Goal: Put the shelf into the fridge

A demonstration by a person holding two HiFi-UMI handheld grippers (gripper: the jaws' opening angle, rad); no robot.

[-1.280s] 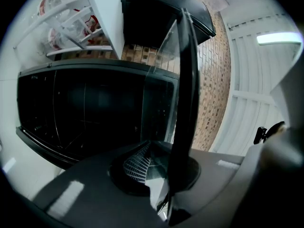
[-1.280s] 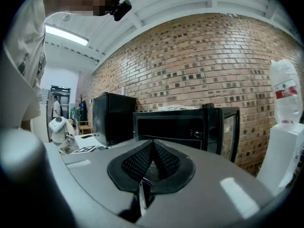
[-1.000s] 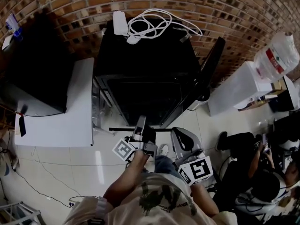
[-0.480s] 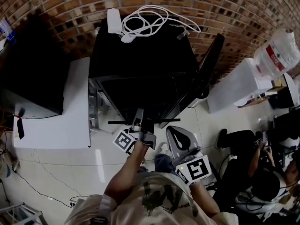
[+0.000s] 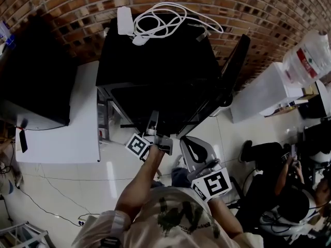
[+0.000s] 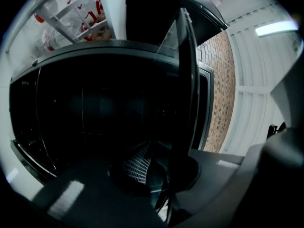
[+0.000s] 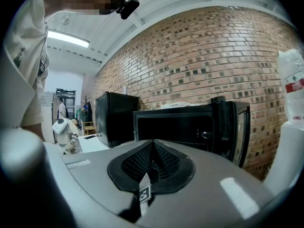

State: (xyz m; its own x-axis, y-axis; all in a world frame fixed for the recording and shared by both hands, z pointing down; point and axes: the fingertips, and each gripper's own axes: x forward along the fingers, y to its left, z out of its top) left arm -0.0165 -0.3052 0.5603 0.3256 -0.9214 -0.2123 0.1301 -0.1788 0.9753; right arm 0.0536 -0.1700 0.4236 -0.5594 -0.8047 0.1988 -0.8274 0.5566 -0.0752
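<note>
One shelf (image 6: 186, 80): a thin glass panel with a dark rim, seen edge-on in the left gripper view.
- The shelf sits at the open mouth of the black fridge (image 5: 155, 61). How far it reaches inside cannot be told.
- The left gripper (image 6: 159, 172) is clamped on the shelf's near rim, jaws drawn narrow against it. In the head view it points into the fridge opening, low at the front.
- The fridge door (image 5: 234, 66) is swung wide to the right. The cavity is dark and its detail is not readable.
- The right gripper (image 7: 152, 148) has its jaws together with nothing between them. It is held back from the fridge, beside the person's body and apart from the shelf.
- A coiled white cable (image 5: 165, 20) lies on the fridge top.
- A white table (image 5: 85, 112) stands just left of the fridge, with a brick wall (image 5: 248, 4) behind.
- A water bottle (image 5: 309, 58) stands well off to the right.
</note>
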